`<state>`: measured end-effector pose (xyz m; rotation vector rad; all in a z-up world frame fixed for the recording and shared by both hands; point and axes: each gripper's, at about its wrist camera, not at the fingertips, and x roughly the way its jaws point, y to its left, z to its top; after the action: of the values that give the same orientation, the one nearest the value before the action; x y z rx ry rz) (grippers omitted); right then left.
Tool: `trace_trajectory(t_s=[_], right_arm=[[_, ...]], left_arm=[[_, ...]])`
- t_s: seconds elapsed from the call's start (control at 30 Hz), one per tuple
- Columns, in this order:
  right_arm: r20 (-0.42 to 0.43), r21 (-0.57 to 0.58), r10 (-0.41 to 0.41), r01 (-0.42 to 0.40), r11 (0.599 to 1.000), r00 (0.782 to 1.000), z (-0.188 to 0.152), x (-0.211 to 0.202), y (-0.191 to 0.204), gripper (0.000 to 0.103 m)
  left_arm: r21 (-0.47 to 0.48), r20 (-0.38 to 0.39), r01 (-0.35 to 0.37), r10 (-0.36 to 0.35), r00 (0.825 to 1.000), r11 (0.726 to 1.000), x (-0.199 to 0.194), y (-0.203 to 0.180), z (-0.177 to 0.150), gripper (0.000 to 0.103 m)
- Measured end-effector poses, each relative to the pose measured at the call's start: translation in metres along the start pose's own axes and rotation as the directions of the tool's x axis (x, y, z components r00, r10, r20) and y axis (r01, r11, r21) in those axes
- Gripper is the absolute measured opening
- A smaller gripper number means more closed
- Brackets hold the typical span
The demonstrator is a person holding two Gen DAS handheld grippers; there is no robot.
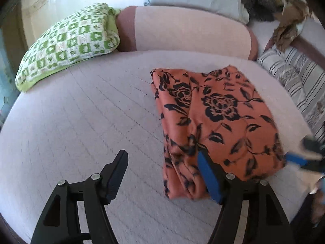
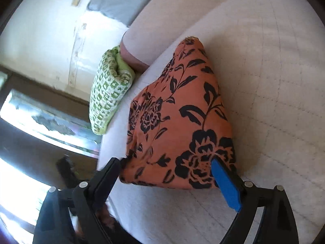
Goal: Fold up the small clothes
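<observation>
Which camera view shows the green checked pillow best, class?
The left wrist view: the green checked pillow lies there broadside, its patterned face fully visible on the bed. The right wrist view shows the pillow only end-on, narrow and tilted, beside the orange floral garment.

orange garment [image 1: 219, 120] with black floral print, folded into a flat bundle, lying on pale bedspread [image 1: 81, 122]

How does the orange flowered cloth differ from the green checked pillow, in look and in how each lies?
The orange flowered cloth bears large black roses and leaves; the green checked pillow bears small green and white squares. The cloth lies folded and low in the middle of the pale quilted mattress; the pillow is plump and sits at its edge beside the pink bolster. Both are patterned fabric resting on the same mattress.
</observation>
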<state>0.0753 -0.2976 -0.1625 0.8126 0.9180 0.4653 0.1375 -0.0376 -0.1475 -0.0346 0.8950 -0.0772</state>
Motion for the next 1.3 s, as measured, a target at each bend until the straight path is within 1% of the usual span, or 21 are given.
trace_trajectory(t_s=[0.1,0.13,0.2,0.33,0.47,0.53,0.6,0.63,0.67,0.7,0.73,0.8,0.87,0.9,0.93,0.97,1.03,1.13,1.2,1.23,1.3], right_arm=[[-0.057,0.078,-0.011,0.015,0.997,0.998,-0.015,0.014,-0.023,0.095],[-0.040,0.100,-0.010,0.014,0.995,0.999,-0.016,0.010,-0.023,0.095],[-0.024,0.093,-0.013,0.015,0.996,1.000,-0.011,0.003,-0.012,0.095],[-0.007,-0.028,0.003,-0.004,1.000,1.000,0.011,0.001,0.020,0.095],[-0.018,0.047,0.042,-0.041,0.998,0.999,0.035,0.019,0.011,0.095],[-0.017,0.069,0.053,-0.052,0.996,0.998,0.044,0.031,0.006,0.095],[-0.040,0.087,0.079,-0.075,0.993,0.996,0.050,0.045,-0.010,0.095],[-0.032,0.133,0.101,-0.096,0.987,0.994,0.048,0.047,-0.019,0.095],[-0.016,0.147,0.113,-0.109,0.983,0.994,0.048,0.045,-0.018,0.095],[-0.019,0.142,0.103,-0.099,0.985,0.994,0.048,0.041,-0.013,0.095],[-0.026,0.124,0.079,-0.076,0.989,0.997,0.049,0.035,-0.004,0.096],[-0.007,0.055,0.084,-0.084,0.995,0.996,0.049,0.025,0.013,0.096],[0.011,-0.010,0.091,-0.090,0.996,0.996,0.046,0.024,0.021,0.103],[-0.005,-0.022,0.057,-0.057,0.998,0.998,0.044,0.033,0.017,0.103],[-0.053,-0.013,0.001,-0.002,1.000,0.999,0.042,0.045,0.009,0.102],[-0.094,0.035,-0.039,0.042,0.999,0.995,0.039,0.054,-0.001,0.102],[-0.020,0.069,-0.001,0.003,0.998,1.000,0.034,0.039,0.006,0.103],[0.007,0.007,0.053,-0.053,0.999,0.999,0.029,0.031,0.026,0.103],[-0.073,-0.046,-0.028,0.024,0.999,0.997,0.022,0.050,0.020,0.102],[-0.106,-0.019,-0.080,0.079,0.997,0.991,0.018,0.057,0.013,0.102],[-0.034,0.022,-0.035,0.036,0.999,0.999,0.012,0.038,0.022,0.102]], left_arm=[[-0.073,-0.024,0.047,-0.049,0.999,0.996,-0.008,0.010,-0.016,0.074],[-0.073,-0.015,0.051,-0.052,0.999,0.996,-0.011,0.011,-0.020,0.074],[-0.058,0.014,0.044,-0.043,0.999,0.997,-0.024,0.007,-0.027,0.074],[0.003,0.043,0.048,-0.048,0.998,0.999,-0.031,-0.003,-0.022,0.075],[0.062,0.081,0.039,-0.044,0.996,0.997,-0.022,-0.015,-0.006,0.075],[0.082,0.060,0.023,-0.027,0.998,0.996,-0.004,-0.019,0.001,0.081],[0.099,-0.036,-0.057,0.060,0.998,0.993,0.029,-0.019,0.003,0.081],[0.089,-0.069,-0.065,0.071,0.995,0.994,0.038,-0.016,0.003,0.081],[0.055,-0.088,-0.048,0.053,0.995,0.997,0.044,-0.011,0.002,0.081],[0.030,-0.083,-0.037,0.040,0.996,0.999,0.044,-0.008,0.002,0.081],[0.004,-0.069,-0.030,0.030,0.997,1.000,0.041,-0.005,0.003,0.081],[-0.003,-0.045,-0.024,0.024,0.999,1.000,0.036,-0.006,0.003,0.081],[0.009,-0.048,-0.022,0.023,0.999,1.000,0.035,-0.007,0.001,0.081],[0.012,-0.053,-0.024,0.024,0.998,1.000,0.032,-0.008,0.000,0.081],[0.014,-0.047,-0.015,0.016,0.999,1.000,0.027,-0.008,-0.001,0.081],[0.016,-0.033,-0.007,0.007,0.999,1.000,0.021,-0.007,-0.002,0.081],[0.016,0.006,-0.010,0.010,1.000,1.000,0.006,-0.005,-0.002,0.081],[-0.027,0.011,0.012,-0.011,1.000,1.000,-0.007,-0.002,0.000,0.081],[-0.029,0.010,0.026,-0.026,1.000,0.999,-0.017,-0.006,0.001,0.081],[-0.015,0.014,0.028,-0.028,1.000,0.999,-0.023,-0.008,-0.001,0.081],[0.020,0.044,0.017,-0.018,0.999,1.000,-0.037,-0.015,-0.004,0.081]])
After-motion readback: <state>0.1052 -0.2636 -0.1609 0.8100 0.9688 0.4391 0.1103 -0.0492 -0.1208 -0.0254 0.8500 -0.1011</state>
